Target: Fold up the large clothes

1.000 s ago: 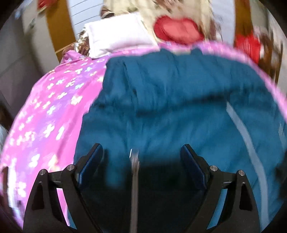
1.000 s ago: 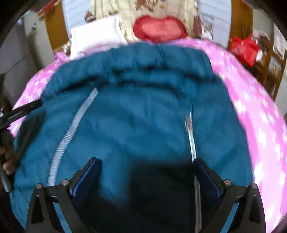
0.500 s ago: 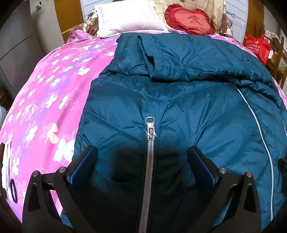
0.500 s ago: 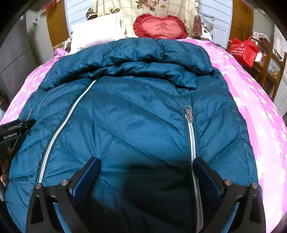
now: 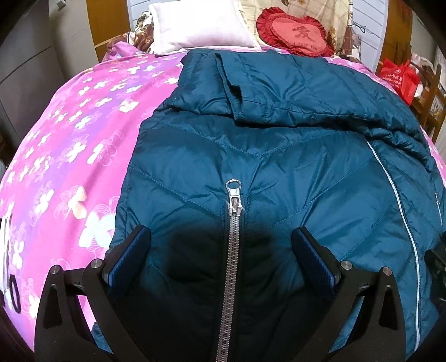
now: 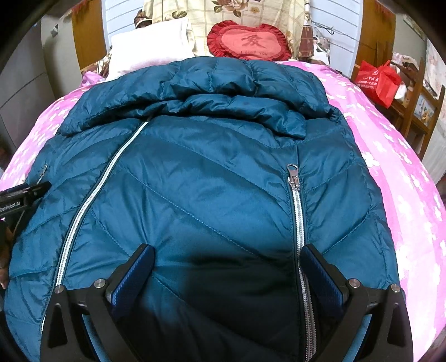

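A teal quilted down jacket (image 5: 278, 167) lies front up on a pink flowered bed, its hood folded down at the far end; it also fills the right wrist view (image 6: 209, 181). My left gripper (image 5: 221, 239) is open and empty above the jacket's left pocket zipper (image 5: 233, 200). My right gripper (image 6: 227, 257) is open and empty above the lower front, its right finger beside the right pocket zipper (image 6: 294, 178). The white centre zipper (image 6: 106, 178) runs up the jacket. The left gripper's body (image 6: 19, 195) shows at the left edge of the right wrist view.
The pink bedspread (image 5: 69, 139) shows on both sides of the jacket. A white pillow (image 5: 200, 25) and a red heart cushion (image 6: 248, 41) lie at the headboard. A red bag (image 6: 379, 80) sits on wooden furniture to the right.
Both views were blurred by motion a second ago and are now steady. Both grippers stay open and empty over the jacket, which has not changed shape.
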`<state>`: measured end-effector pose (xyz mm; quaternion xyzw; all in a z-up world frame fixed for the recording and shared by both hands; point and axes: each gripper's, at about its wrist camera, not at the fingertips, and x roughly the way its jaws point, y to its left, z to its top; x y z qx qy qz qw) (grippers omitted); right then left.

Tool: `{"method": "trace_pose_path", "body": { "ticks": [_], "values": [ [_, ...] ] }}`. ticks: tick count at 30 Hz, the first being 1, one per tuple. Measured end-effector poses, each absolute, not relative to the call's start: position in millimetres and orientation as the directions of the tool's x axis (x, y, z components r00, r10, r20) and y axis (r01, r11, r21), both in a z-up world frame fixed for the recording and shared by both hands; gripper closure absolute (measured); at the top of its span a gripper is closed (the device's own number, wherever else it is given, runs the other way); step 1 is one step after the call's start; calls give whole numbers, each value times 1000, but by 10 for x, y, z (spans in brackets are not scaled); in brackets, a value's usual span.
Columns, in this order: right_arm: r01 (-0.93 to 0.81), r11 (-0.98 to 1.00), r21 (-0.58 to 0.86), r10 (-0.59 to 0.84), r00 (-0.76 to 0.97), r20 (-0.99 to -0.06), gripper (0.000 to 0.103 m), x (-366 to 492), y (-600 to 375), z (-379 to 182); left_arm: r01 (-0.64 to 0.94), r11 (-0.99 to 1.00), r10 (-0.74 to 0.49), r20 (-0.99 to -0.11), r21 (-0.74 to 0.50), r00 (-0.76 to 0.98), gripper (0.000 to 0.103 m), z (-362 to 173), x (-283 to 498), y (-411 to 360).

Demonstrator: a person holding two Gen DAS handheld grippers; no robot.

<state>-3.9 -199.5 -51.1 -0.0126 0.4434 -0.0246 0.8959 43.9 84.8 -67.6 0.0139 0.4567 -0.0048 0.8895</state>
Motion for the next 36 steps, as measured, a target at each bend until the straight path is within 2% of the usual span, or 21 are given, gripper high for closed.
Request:
{"method": "trace_pose_path", "body": {
  "ticks": [23,28,33,36],
  "values": [
    [26,999,-29,-39,600,-799,0,-11,-2002,-529,21,1000,-2,-816,13,578,0,-691,460,864],
    [17,1000,-10,-18,598,-802,0,-10,-2037,-503,51,998,-8,-844,23,536,1,-640,472,897],
    [39,999,14,-16,679,-734,1,-338,-2247,-241,39,998,-55,-796,-40,603,1,-266,142,1360],
    [59,998,22,-27,720,-694,1,-681,-2496,-96,54,998,-22,-799,13,601,1,-228,-100,1727]
  ]
}}
